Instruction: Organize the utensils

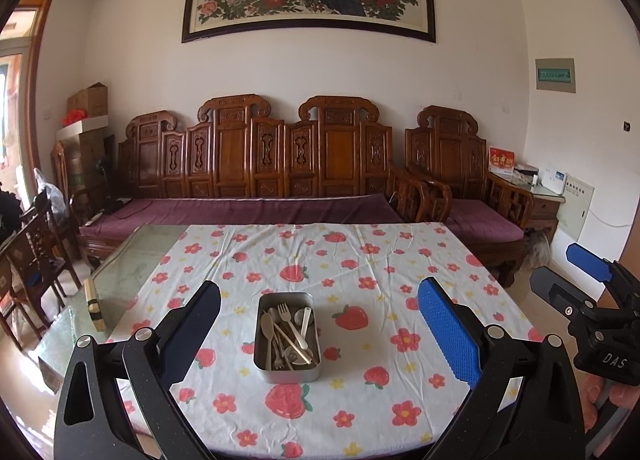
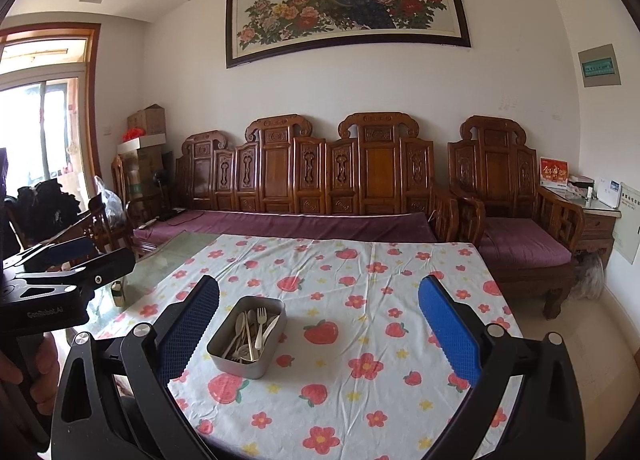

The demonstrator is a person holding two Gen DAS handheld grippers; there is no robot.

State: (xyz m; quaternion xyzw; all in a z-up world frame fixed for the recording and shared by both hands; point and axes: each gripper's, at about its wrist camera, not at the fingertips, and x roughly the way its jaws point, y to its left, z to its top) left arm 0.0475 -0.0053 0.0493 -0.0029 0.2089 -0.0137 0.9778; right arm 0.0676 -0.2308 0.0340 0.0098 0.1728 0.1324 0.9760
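A rectangular metal tin stands near the middle of the flowered tablecloth. Inside lie several utensils: pale spoons, a fork, a knife and chopsticks. My left gripper hovers open above the near side of the table, the tin between its fingers' lines of sight. My right gripper is open too, held high, with the tin ahead and to its left. Each gripper shows at the edge of the other's view, the right gripper and the left gripper, both empty.
A small yellow and black box sits on the bare glass at the table's left. A carved wooden sofa with purple cushions runs behind the table, an armchair to its right. A hand grips the left handle.
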